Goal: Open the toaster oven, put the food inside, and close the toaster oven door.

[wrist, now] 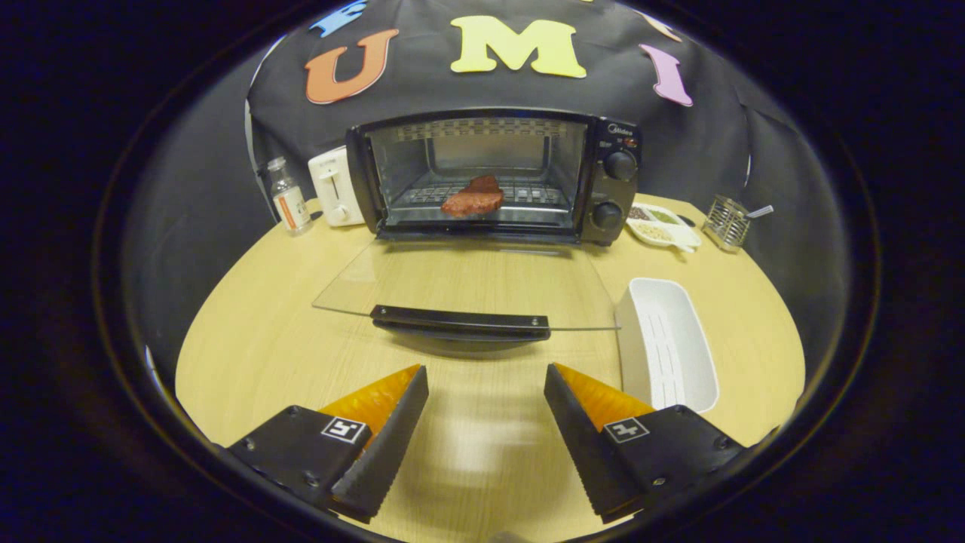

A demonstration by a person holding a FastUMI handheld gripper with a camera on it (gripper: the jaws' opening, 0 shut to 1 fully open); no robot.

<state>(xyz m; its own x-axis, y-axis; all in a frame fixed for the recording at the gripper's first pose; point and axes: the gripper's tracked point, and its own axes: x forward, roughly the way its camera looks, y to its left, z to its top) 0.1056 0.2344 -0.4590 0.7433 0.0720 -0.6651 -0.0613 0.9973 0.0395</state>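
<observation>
A black toaster oven (611, 188) stands at the back of the wooden table, its glass door (467, 283) folded down flat toward me. The door's black handle (461, 323) lies just ahead of my fingers. A reddish-brown piece of meat (473, 198) rests on the wire rack inside the oven cavity. My gripper (486, 385) hovers over the table in front of the handle, open wide, with nothing between its fingers.
An empty white rectangular tray (667, 343) sits right of the door, beside my right finger. A white toaster (334, 186) and a small bottle (289, 197) stand left of the oven. Right of it are a divided dish (663, 225) and a wire holder (725, 221).
</observation>
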